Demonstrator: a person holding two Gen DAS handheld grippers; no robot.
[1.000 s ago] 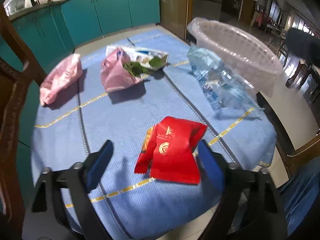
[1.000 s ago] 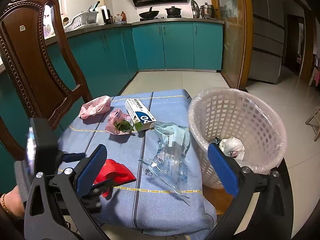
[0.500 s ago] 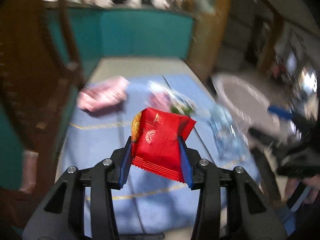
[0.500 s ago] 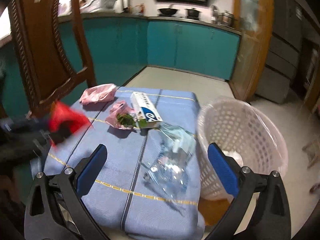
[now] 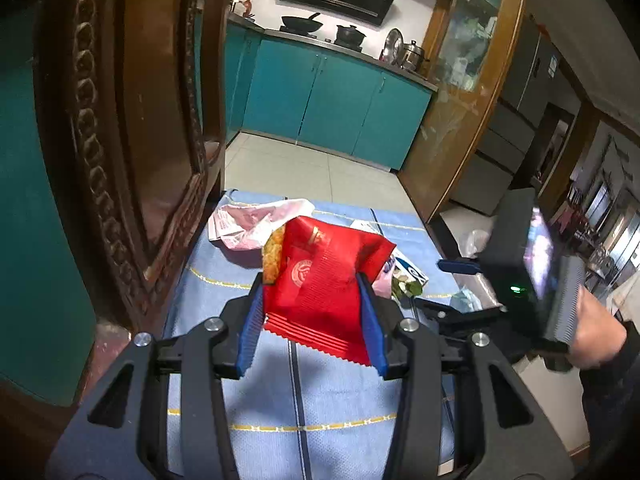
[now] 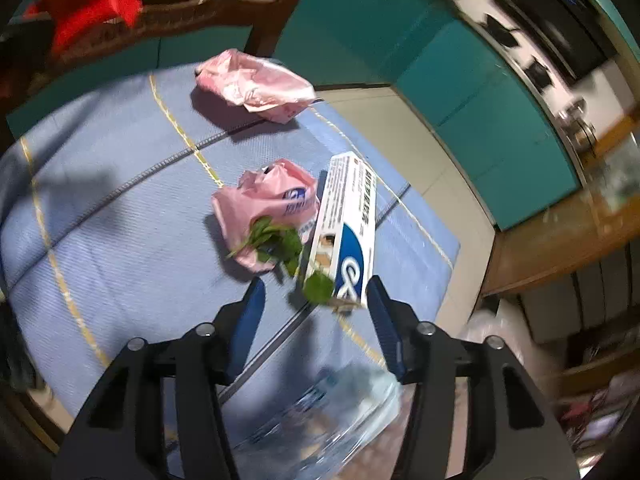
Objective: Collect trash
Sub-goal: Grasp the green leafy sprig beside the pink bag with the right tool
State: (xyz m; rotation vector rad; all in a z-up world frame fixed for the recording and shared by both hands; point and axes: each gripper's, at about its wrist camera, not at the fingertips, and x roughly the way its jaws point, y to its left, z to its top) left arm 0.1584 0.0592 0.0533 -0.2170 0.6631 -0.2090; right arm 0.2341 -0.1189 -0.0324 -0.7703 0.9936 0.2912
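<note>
My left gripper (image 5: 312, 320) is shut on a red snack wrapper (image 5: 320, 280) and holds it above the blue tablecloth (image 5: 336, 392); the wrapper also shows at the top left of the right wrist view (image 6: 86, 0). My right gripper (image 6: 316, 320) is open, low over the cloth, just short of the white-and-blue carton (image 6: 346, 232) and some green leaves (image 6: 276, 244). A crumpled pink bag (image 6: 268, 204) lies left of the carton. Another pink bag (image 6: 256, 86) lies farther back. A clear plastic bag (image 6: 320, 416) lies under the right gripper.
A carved wooden chair (image 5: 132, 132) stands close on the left of the table. Teal cabinets (image 5: 328, 100) line the far wall. The right hand with its gripper (image 5: 532, 276) shows at the right of the left wrist view. The table edge (image 6: 444, 264) drops to tiled floor.
My left gripper closed on the red wrapper and lifted it off the cloth. My right gripper moved left and down toward the carton and leaves; the white basket has left its view.
</note>
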